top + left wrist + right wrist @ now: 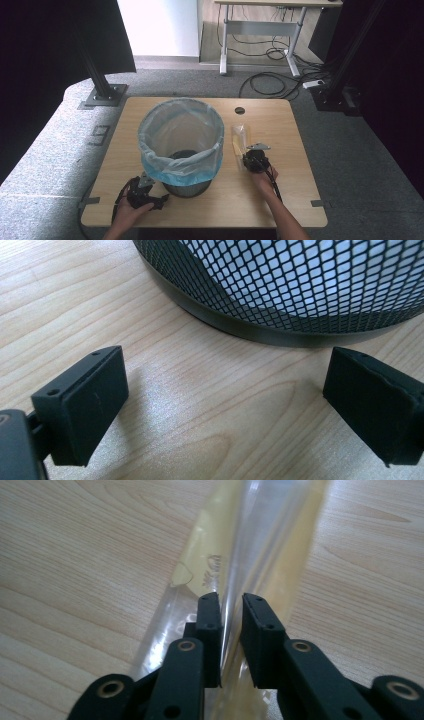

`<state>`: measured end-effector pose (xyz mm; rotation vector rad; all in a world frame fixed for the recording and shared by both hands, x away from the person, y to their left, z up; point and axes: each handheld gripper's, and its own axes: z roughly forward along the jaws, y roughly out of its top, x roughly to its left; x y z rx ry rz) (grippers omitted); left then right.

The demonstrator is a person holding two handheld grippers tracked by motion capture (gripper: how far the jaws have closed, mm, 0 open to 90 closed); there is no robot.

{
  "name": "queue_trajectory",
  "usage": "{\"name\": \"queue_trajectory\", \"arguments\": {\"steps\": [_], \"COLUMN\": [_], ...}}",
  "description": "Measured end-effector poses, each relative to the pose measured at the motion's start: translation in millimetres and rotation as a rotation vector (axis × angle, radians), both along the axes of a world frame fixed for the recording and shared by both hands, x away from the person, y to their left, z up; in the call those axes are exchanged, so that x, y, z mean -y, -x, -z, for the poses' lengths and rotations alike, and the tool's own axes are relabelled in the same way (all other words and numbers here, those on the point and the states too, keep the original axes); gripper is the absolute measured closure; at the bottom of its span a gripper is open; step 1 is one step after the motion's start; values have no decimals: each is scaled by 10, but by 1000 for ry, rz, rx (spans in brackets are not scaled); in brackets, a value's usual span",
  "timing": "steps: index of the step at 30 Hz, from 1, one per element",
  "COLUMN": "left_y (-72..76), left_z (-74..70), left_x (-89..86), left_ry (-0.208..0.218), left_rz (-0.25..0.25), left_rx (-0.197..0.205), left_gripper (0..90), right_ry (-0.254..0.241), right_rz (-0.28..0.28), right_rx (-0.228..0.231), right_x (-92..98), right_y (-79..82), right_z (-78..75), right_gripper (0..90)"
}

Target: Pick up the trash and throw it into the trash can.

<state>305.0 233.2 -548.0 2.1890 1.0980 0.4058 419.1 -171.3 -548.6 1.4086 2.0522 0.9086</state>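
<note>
While the clear, yellow-tinted plastic wrapper [235, 550] lies flat on the pale wooden bench [280, 195], just to the right of the bin, the right gripper [231, 605] has its fingers [209, 625] drawn in on a raised crease of it, pinching the film with only a narrow slit left between them. From the high view the same wrapper [240, 140] shows as a long strip running away from the person, and the right gripper [255, 159] sits at its near end. So the pick-up looks to be at the grasp itself; the wrapper is not yet off the wood.

Beside it stands the black wire-mesh waste bin [187, 186], lined with a pale blue plastic bag [180, 135] folded over the rim (its mouth is wide open and, as far as I can see, nothing lies in it). The left gripper [141, 192] rests low by the foot of the bin, fingers [82, 405] spread wide and holding nothing, the mesh wall [300, 285] near in front of them.

What seems left: lifting the wrapper, carrying it over the rim, and letting it drop into the bag.
</note>
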Motion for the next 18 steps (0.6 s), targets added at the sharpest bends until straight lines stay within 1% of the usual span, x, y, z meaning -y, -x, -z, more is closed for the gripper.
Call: {"name": "queue_trajectory", "arguments": {"steps": [2, 3, 4, 5, 6, 8, 9, 10, 11, 13, 14, 16, 18], "left_y": [0, 0, 0, 0, 0, 0, 0, 0, 0, 0, 1, 1, 1], "left_z": [0, 0, 0, 0, 0, 0, 0, 0, -1, 0, 2, 1, 1], "left_x": [0, 0, 0, 1, 1, 2, 2, 2, 2, 2, 3, 3, 3], "left_ry": [0, 0, 0, 0, 0, 0, 0, 0, 0, 0, 1, 1, 1], "left_rz": [1, 1, 1, 2, 2, 3, 3, 3, 4, 4, 3, 5, 6], "left_rx": [0, 0, 0, 0, 0, 0, 0, 0, -1, -1, 2, 1, 1], "left_gripper": [41, 41, 41, 41, 41, 41, 41, 41, 41, 41, 41, 41, 41], "right_ry": [-8, -9, -9, -35, -35, -63, -63, -92, -106, -116, -144, -171, -189], "right_rz": [1, 3, 3, -1, -1, -13, -13, -20, -21, -22, -26, -29, -27], "right_rx": [-3, -4, -4, -9, -9, 5, 5, 15, 17, 19, 29, 42, 60], "right_x": [13, 29, 29, 65, 65, 110, 110, 141, 157, 170, 213, 244, 267], "right_y": [-2, -4, -4, -9, -9, -6, -6, 0, 6, 10, 23, 43, 68], "right_z": [0, -1, -1, -3, -3, -36, -36, -70, -86, -96, -126, -157, -193], "right_gripper": [822, 862, 862, 870, 870, 882, 882, 884, 884, 885, 885, 886, 886]}}
